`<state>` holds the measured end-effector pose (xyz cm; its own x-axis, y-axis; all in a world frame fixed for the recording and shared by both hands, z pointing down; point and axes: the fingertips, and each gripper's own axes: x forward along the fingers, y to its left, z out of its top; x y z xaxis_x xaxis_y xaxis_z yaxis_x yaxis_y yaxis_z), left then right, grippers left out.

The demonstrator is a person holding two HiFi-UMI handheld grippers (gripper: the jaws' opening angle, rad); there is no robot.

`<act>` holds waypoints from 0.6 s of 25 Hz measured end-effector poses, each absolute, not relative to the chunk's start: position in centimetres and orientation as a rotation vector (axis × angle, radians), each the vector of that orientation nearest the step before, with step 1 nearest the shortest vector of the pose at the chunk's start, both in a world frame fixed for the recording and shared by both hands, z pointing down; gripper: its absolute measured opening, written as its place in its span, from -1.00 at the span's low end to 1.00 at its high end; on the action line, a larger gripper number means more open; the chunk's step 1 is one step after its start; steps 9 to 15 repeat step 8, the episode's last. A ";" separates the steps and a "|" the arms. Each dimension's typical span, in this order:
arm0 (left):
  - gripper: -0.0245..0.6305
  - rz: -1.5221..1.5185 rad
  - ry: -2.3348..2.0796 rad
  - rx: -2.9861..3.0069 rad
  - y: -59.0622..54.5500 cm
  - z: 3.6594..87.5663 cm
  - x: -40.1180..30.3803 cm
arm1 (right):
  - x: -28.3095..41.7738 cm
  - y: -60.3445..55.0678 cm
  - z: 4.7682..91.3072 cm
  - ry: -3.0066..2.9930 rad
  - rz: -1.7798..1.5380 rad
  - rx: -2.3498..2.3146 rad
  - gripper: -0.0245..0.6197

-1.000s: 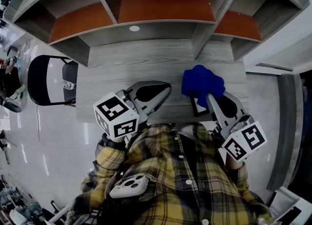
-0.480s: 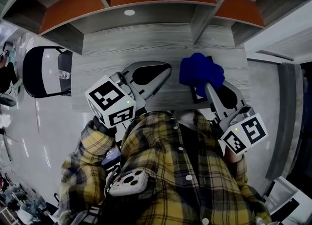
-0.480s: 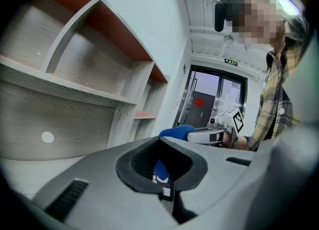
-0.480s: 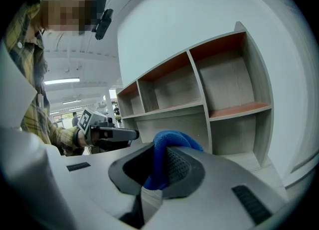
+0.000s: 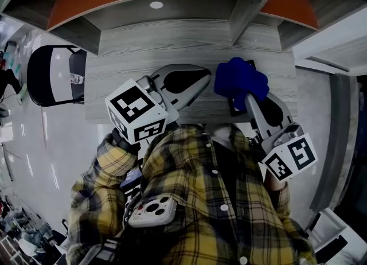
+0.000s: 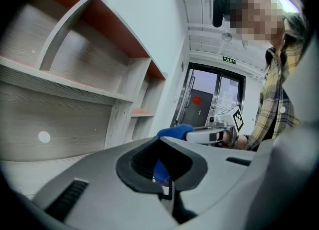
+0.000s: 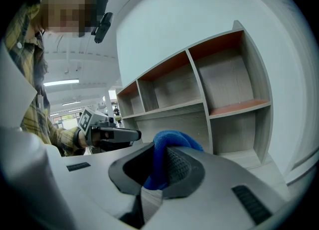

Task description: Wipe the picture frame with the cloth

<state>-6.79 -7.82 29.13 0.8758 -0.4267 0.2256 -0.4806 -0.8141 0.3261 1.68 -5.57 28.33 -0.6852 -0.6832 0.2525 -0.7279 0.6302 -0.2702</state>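
The cloth (image 5: 241, 80) is blue, the desk (image 5: 149, 46) grey wood-grain, the shirt (image 5: 195, 201) yellow plaid.

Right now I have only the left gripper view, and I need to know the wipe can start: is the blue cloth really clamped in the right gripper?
Observer: Yes. The right gripper view shows the right gripper shut on the blue cloth, which bulges out above the jaws.
Operator: Where is the picture frame? I can't see it.
Observer: In the head view the picture frame lies on the desk, mostly hidden under the bunched cloth.
Operator: And where is my left gripper relative to it?
Observer: Seen from above, the left gripper is over bare desk to the left of the cloth, apart from the frame.
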 end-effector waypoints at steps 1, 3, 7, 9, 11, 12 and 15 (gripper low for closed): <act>-0.91 0.200 -0.670 2.668 -7.7 29.2 -6.8 | 1.7 -5.5 28.4 -2.720 0.537 1.184 -0.78; -0.91 0.202 -0.667 2.664 -7.6 29.3 -6.7 | 1.8 -5.4 28.4 -2.718 0.541 1.184 -0.78; -0.91 0.213 -0.656 2.664 -7.3 29.3 -6.4 | 2.0 -5.2 28.4 -2.715 0.541 1.185 -0.78; -0.91 0.216 -0.654 2.664 -7.3 29.3 -6.4 | 2.0 -5.2 28.4 -2.715 0.541 1.185 -0.78; -0.91 0.216 -0.654 2.664 -7.3 29.3 -6.4 | 2.0 -5.2 28.4 -2.715 0.541 1.185 -0.78; -0.91 0.216 -0.654 2.664 -7.3 29.3 -6.4 | 2.0 -5.2 28.4 -2.715 0.541 1.185 -0.78; -0.91 0.216 -0.654 2.664 -7.3 29.3 -6.4 | 2.0 -5.2 28.4 -2.715 0.541 1.185 -0.78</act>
